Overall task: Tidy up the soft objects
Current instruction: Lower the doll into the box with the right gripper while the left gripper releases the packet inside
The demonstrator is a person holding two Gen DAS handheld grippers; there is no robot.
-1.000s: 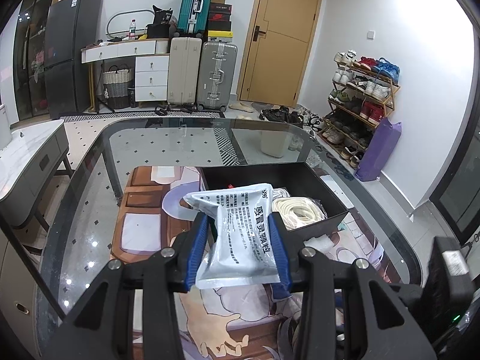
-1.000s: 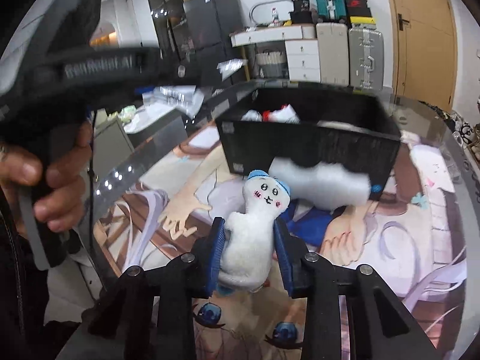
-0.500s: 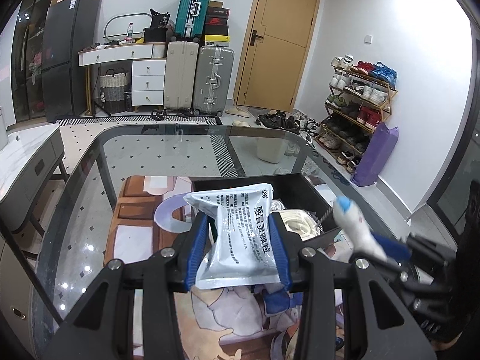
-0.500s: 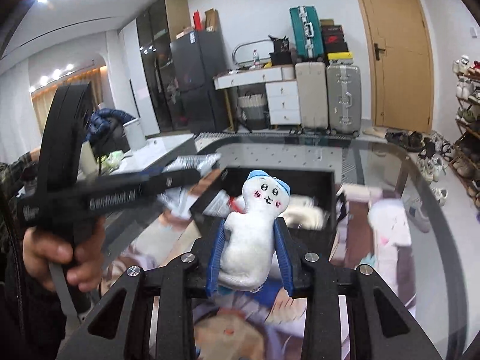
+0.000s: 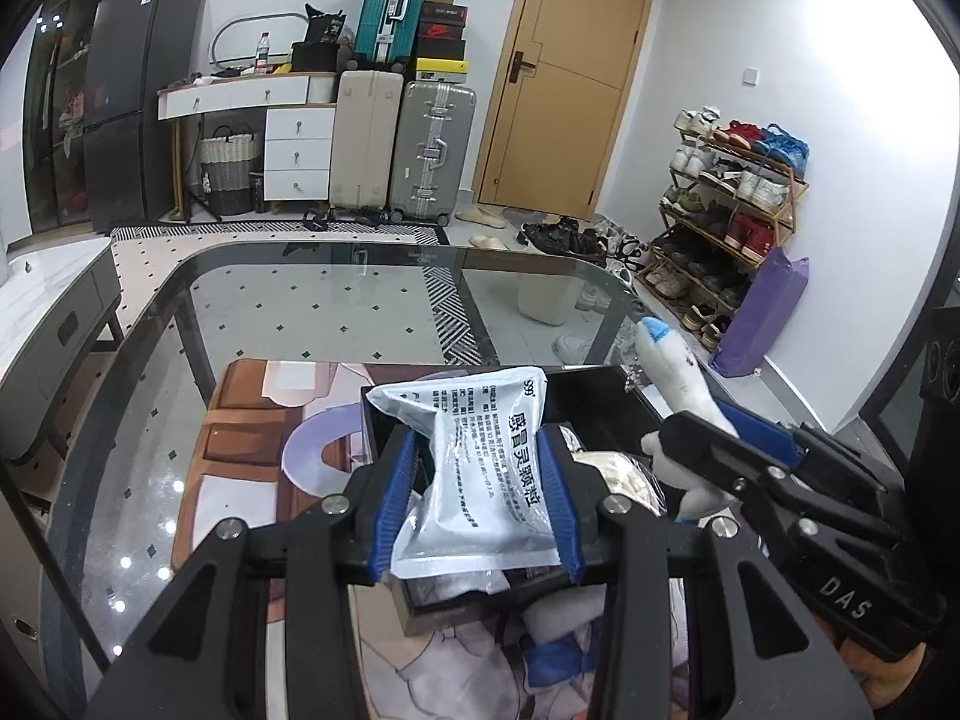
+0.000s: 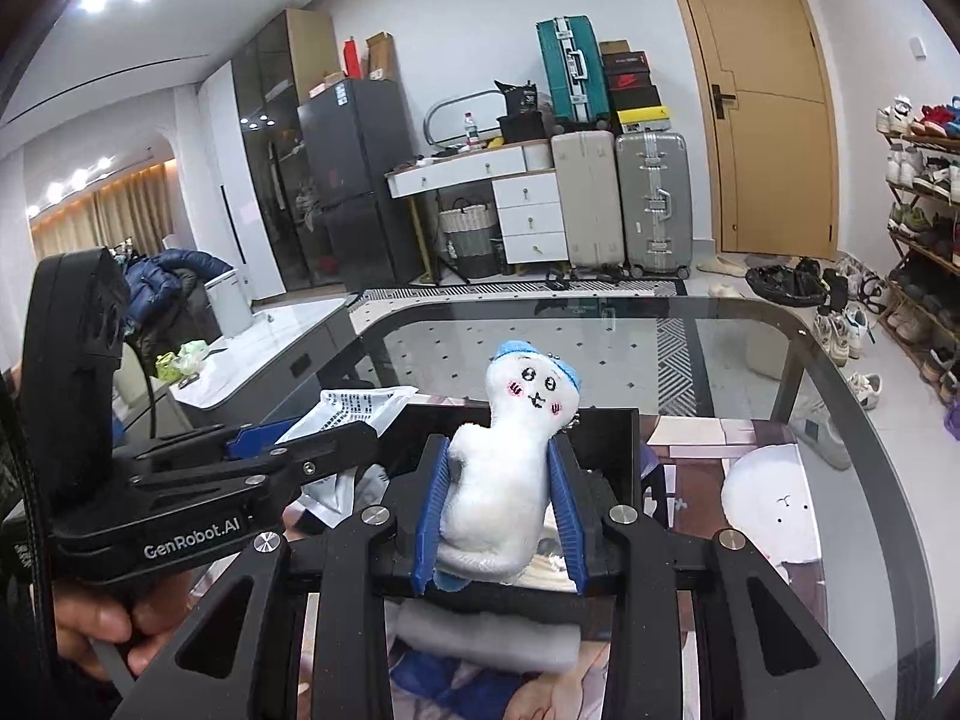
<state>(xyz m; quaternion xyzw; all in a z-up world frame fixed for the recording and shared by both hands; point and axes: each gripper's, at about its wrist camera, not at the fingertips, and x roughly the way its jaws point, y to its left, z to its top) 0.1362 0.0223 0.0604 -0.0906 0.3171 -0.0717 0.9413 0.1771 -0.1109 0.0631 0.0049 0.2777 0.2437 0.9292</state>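
My left hand-held gripper pinches a white printed sachet between its blue pads, held above the near end of the black box on the glass desk. My right hand-held gripper squeezes a white plush toy with a blue cap, also above the box. A white fluffy pad lies against the box's near wall.
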